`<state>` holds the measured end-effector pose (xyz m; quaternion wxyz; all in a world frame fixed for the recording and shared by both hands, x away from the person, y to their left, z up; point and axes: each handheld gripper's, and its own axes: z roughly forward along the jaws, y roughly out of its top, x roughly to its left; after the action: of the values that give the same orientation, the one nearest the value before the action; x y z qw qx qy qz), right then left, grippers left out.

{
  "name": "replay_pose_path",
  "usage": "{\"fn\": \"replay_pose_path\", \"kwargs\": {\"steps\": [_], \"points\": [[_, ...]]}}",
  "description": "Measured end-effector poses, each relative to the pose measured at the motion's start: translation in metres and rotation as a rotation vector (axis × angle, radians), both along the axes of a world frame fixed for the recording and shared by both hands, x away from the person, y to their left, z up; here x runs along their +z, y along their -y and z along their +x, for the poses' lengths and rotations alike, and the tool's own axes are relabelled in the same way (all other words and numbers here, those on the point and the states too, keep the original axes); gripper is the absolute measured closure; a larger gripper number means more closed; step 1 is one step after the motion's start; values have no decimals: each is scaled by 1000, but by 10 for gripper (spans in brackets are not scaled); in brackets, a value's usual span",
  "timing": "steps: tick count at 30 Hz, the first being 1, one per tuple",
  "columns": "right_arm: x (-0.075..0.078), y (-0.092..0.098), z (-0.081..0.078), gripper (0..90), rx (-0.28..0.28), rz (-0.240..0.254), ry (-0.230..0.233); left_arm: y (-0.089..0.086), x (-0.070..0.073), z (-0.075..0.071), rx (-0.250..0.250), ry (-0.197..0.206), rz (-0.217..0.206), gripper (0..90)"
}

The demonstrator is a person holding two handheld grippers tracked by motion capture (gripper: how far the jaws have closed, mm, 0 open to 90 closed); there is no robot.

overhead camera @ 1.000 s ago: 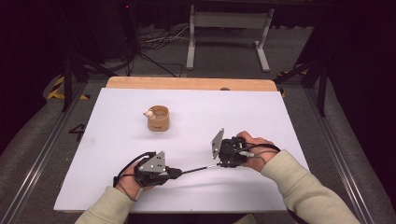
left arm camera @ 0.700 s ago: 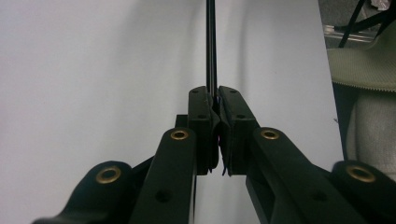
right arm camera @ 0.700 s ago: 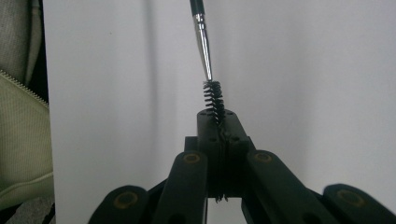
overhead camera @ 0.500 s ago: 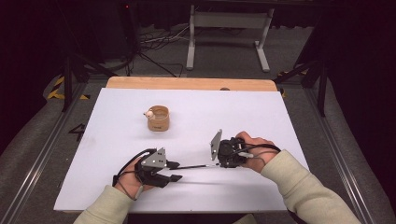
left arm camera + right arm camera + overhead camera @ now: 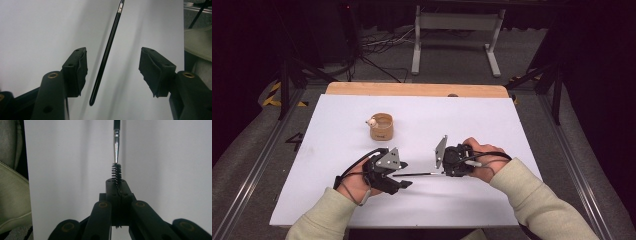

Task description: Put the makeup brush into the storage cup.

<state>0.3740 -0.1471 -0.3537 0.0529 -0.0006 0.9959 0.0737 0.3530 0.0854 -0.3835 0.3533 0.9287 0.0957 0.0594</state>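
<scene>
**Open table all round, one thin brush spanning the gap between the grippers**

Lying wide and bare across the white table (image 5: 512, 125), leaving free passage to the far, left and right edges. Standing alone as an obstacle toward the far left: a small wooden cup (image 5: 381, 127), well apart from both hands. Bridging the space between the left gripper (image 5: 404, 179) and the right gripper (image 5: 443, 165): a slim black brush (image 5: 106, 52), blocking any pass straight through the middle.

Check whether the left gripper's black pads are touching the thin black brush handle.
Apart. The left gripper view shows the thin black brush handle between the left gripper's open jaws, white table on both sides.
</scene>
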Motion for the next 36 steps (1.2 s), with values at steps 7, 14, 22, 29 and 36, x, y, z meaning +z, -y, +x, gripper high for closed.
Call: {"fn": "replay_pose_path", "kwargs": {"steps": [7, 14, 22, 29, 36], "points": [[2, -5, 1, 900, 14, -4, -2, 17, 8, 4, -27, -34, 31, 387], [0, -9, 0, 900, 18, 3, -9, 30, 6, 8, -52, -69, 88, 394], [-3, -13, 0, 900, 26, 0, -17, 42, 0, 15, -54, -119, 157, 435], [-5, -14, 1, 900, 26, -2, -23, 49, -3, 16, -61, -147, 199, 546], [-6, -12, 1, 900, 25, 1, -26, 53, -8, 17, -56, -151, 247, 671]]}}
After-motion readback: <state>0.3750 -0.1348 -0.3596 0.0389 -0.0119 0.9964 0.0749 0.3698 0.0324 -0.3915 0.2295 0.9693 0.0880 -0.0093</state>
